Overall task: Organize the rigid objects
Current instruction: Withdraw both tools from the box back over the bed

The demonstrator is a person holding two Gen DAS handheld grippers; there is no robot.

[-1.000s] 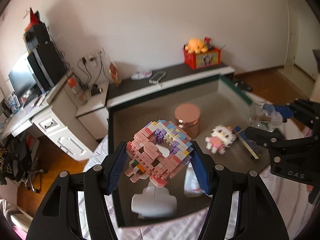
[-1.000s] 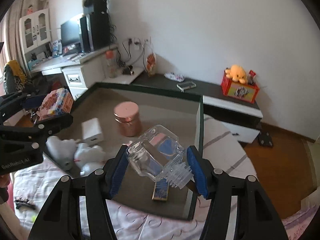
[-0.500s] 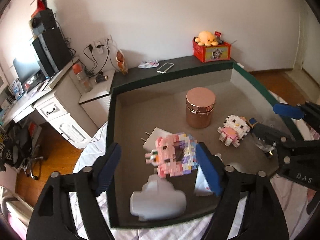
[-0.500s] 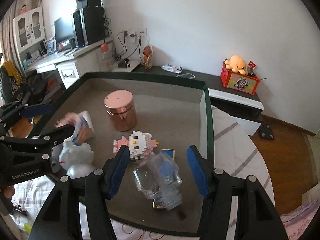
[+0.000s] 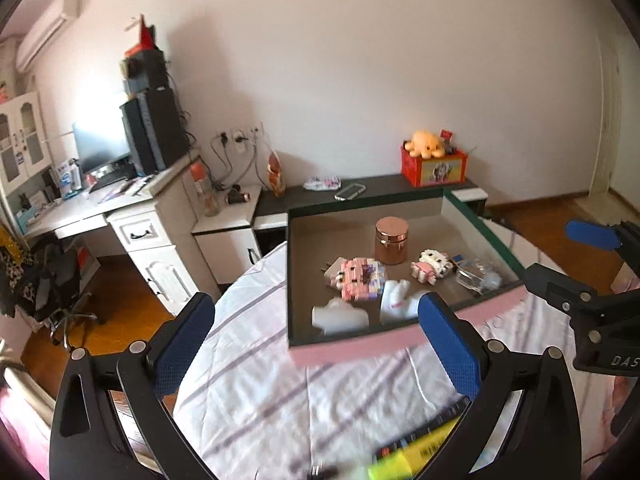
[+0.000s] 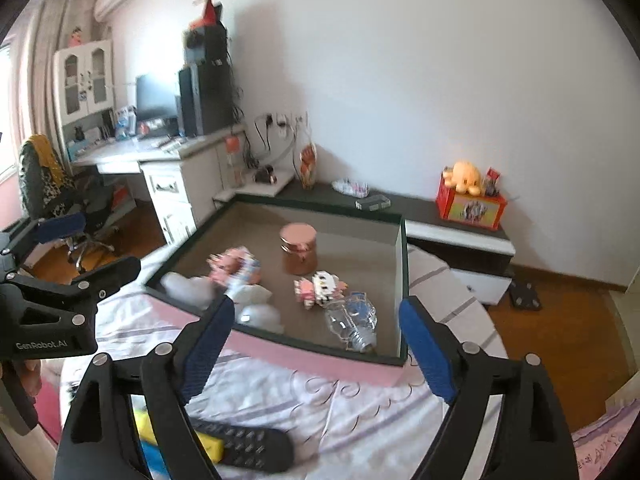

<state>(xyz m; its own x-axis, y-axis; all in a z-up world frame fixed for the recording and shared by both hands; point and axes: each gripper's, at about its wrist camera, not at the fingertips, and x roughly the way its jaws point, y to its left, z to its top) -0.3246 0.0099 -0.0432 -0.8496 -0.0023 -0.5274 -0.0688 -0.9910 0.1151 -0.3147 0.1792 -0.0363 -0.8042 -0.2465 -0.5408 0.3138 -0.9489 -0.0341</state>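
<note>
Resting on a striped bedspread (image 5: pixel 280 392): a shallow tray (image 5: pixel 294 280) with a dark rim and a pink front wall, holding the rigid objects. Inside, seen from the left wrist: copper tin (image 5: pixel 391 240) upright toward the back; pink block figure (image 5: pixel 362 279) lying left of centre; white-and-pink block cat (image 5: pixel 432 266) to its right; clear glass bottle (image 5: pixel 478 276) on its side near the right wall; two white pieces (image 5: pixel 340 316) against the front wall. Left gripper (image 5: pixel 316 344) held short of the tray over the bedspread, jaws opening and spread wide, nothing between the pads. Right gripper (image 6: pixel 316 344) likewise short of the front wall, jaws opening, wide apart, empty; bottle lying beyond its fingertips. On the bedspread nearer the cameras: dark remote control (image 6: pixel 248 448) and a yellow item (image 5: pixel 420 452), blurred.
</note>
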